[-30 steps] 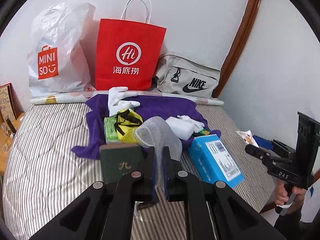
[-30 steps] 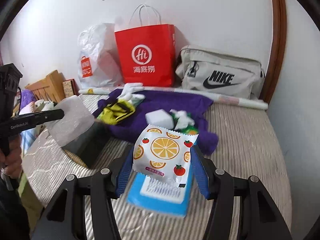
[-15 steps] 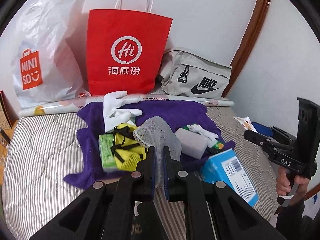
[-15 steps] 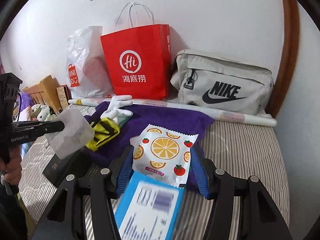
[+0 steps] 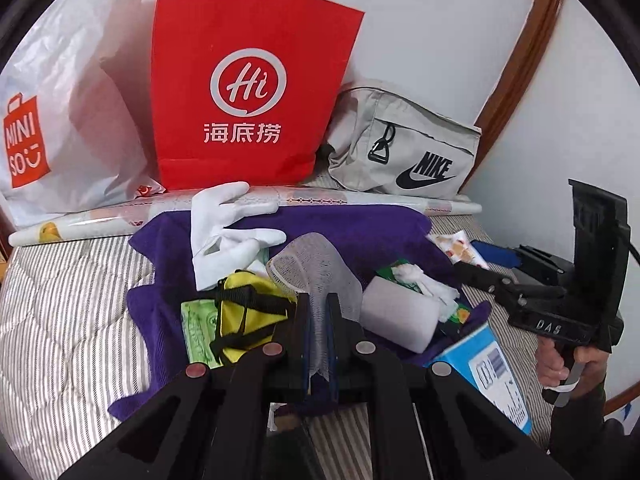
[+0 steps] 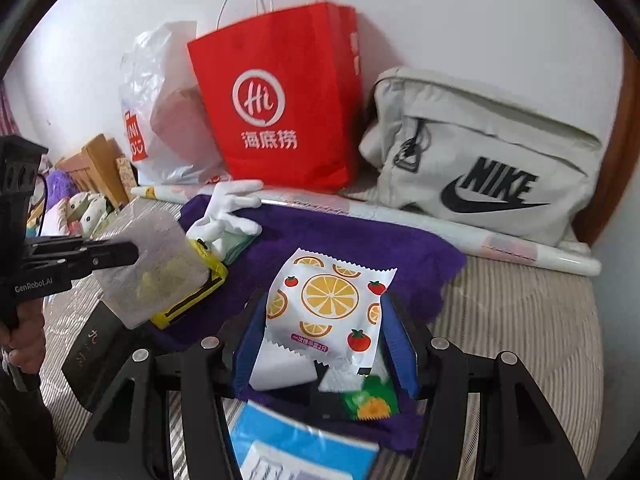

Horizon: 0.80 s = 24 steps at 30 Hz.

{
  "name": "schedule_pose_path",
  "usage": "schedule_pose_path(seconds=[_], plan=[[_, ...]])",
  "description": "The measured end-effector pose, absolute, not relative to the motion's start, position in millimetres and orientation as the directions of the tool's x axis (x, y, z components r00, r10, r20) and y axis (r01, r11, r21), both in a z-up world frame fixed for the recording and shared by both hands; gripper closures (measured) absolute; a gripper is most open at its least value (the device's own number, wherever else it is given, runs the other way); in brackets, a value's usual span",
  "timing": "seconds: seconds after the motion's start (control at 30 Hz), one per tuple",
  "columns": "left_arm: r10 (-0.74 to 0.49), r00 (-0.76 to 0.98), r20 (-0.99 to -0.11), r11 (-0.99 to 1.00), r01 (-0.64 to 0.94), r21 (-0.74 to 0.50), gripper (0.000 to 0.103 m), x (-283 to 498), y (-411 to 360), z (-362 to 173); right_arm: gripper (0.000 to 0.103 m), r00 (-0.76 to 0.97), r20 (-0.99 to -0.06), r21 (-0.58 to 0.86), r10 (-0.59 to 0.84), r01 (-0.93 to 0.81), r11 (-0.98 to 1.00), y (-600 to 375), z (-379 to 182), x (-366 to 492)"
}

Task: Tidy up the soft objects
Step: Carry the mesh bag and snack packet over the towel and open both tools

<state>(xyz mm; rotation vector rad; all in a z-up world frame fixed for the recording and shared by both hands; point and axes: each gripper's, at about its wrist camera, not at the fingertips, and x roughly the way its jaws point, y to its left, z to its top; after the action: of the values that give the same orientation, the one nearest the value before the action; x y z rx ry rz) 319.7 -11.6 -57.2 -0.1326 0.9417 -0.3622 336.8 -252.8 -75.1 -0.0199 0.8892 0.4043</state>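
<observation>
Task is at an early-to-middle stage, by judgement. The left gripper (image 5: 318,320) is clamped on a white mesh gauze pad (image 5: 316,268), held above the purple fleece cloth (image 5: 360,232) at the middle of the striped bed (image 5: 72,300). The right gripper (image 6: 324,336) grips an orange-printed white sachet (image 6: 328,304) over the same cloth. Neither item is stowed yet.

Unsorted on the cloth: white cotton gloves (image 5: 224,232), yellow pouch with black straps (image 5: 244,312), green tissue pack (image 5: 196,328), white foam block (image 5: 396,316). The red paper bag (image 5: 248,88), grey Nike pouch (image 5: 408,152) and white Miniso plastic bag (image 5: 64,120) stand along the bed's far edge.
</observation>
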Motion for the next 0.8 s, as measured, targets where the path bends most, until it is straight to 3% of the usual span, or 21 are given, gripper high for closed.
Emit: schedule_pose_path(seconds=[0.4, 0.53, 0.6, 0.67, 0.8], plan=[[-0.367, 0.483, -0.795, 0.928, 0.250, -0.276, 0.094, 343.4, -14.3, -82.3, 0.045, 0.414, -0.837, 0.157, 0.359, -0.448, 0.880, -206.6, -115.4, 369.4], [-0.360, 0.476, -0.802, 0.930, 0.247, -0.271, 0.093, 346.8, -14.2, -85.2, 0.040, 0.391, -0.851, 0.153, 0.349, -0.452, 0.879, -204.0, -121.6, 370.0], [-0.359, 0.471, -0.806, 0.931, 0.246, -0.270, 0.091, 347.6, -14.7, -86.5, 0.035, 0.384, -0.857, 0.153, 0.345, -0.450, 0.880, -204.9, -122.2, 369.9], [-0.339, 0.486, -0.806, 0.938, 0.245, -0.247, 0.077, 346.9, -15.3, -86.1, 0.027, 0.387, -0.857, 0.144, 0.340, -0.453, 0.880, -204.5, -121.5, 368.7], [-0.337, 0.498, -0.799, 0.940, 0.234, -0.250, 0.066, 345.9, -11.5, -83.1, 0.025, 0.418, -0.849, 0.111, 0.323, -0.456, 0.883, -205.3, -117.2, 363.4]])
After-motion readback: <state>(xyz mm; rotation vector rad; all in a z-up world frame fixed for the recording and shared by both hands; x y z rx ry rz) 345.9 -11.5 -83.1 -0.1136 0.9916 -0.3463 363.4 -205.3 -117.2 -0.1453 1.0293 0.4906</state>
